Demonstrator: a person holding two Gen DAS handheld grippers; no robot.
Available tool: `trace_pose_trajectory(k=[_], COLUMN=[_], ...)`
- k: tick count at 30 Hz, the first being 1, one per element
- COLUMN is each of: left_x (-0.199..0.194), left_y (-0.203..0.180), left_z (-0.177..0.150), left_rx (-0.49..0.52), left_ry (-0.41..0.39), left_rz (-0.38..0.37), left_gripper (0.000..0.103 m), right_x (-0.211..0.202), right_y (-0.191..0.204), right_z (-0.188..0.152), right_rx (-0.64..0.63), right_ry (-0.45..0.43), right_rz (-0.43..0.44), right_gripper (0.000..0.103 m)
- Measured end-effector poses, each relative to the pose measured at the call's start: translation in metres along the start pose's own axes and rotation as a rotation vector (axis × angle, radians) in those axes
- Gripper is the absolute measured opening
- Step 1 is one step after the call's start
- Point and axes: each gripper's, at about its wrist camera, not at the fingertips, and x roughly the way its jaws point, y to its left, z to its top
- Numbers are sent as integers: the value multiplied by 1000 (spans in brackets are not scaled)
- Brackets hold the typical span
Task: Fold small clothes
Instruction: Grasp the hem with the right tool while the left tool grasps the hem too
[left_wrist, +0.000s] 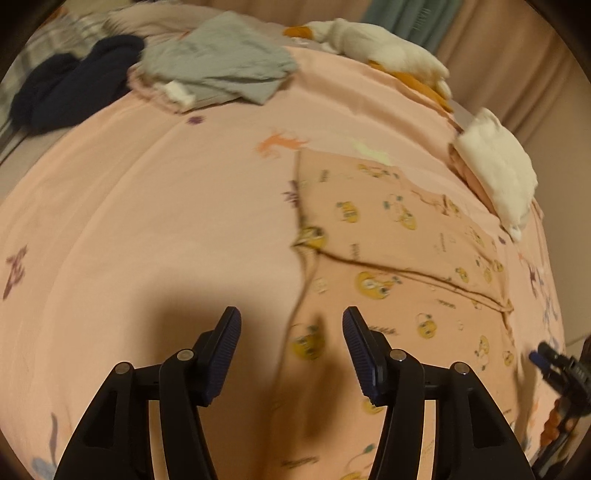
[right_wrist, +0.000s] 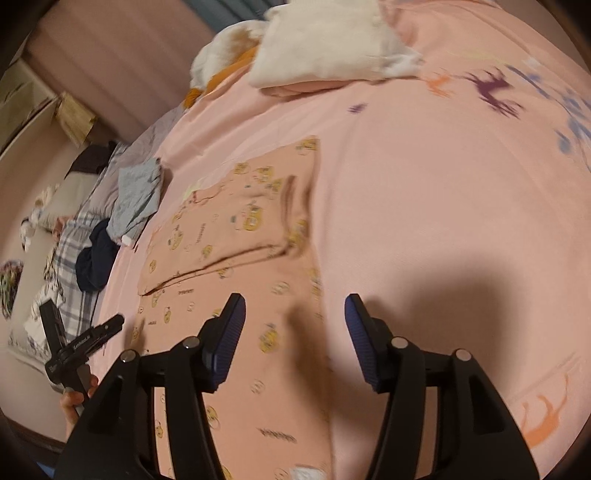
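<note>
Both tools spread, holding nothing: left tool (left_wrist: 291, 354), right tool (right_wrist: 295, 341). Printed garment (left_wrist: 399, 236) lay half-folded on bed (left_wrist: 147, 206) betw. them, fold running crosswise.

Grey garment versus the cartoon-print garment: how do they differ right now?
The grey garment lies crumpled in a heap at the far side; the cartoon-print garment lies spread flat with one fold, close under the grippers. The grey one is plain; the print one is peach with yellow figures. Both rest on the pink bedcover, ungripped.
</note>
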Motion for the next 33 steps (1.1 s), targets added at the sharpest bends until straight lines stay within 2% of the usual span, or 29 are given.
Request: trace_pose_trajectory(k=[2, 5, 9, 13, 26, 33], left_x=[1, 8, 16, 16, -7, -19], left_y=[6, 12, 8, 1, -4, -19], left_z=[-4, -10, -21, -30, -75, -96], left_rx=[-24, -55, -57, -35, 84, 149], left_ry=[15, 53, 97, 125, 193, 207], left_rz=[-34, -106, -191, -264, -307, -283], left_gripper=[56, 56, 56, 56, 56, 54], right_x=[-1, 10, 14, 19, 12, 1], right_y=[-11, -22, -14, -4, 7, 13], right_z=[-6, -16, -32, -41, -83, -109], right_rx=[28, 81, 62, 55, 49, 25], right_ry=[12, 85, 99, 149, 249, 282], right_rz=[7, 73, 113, 169, 258, 276], right_gripper=[57, 57, 57, 57, 52, 52])
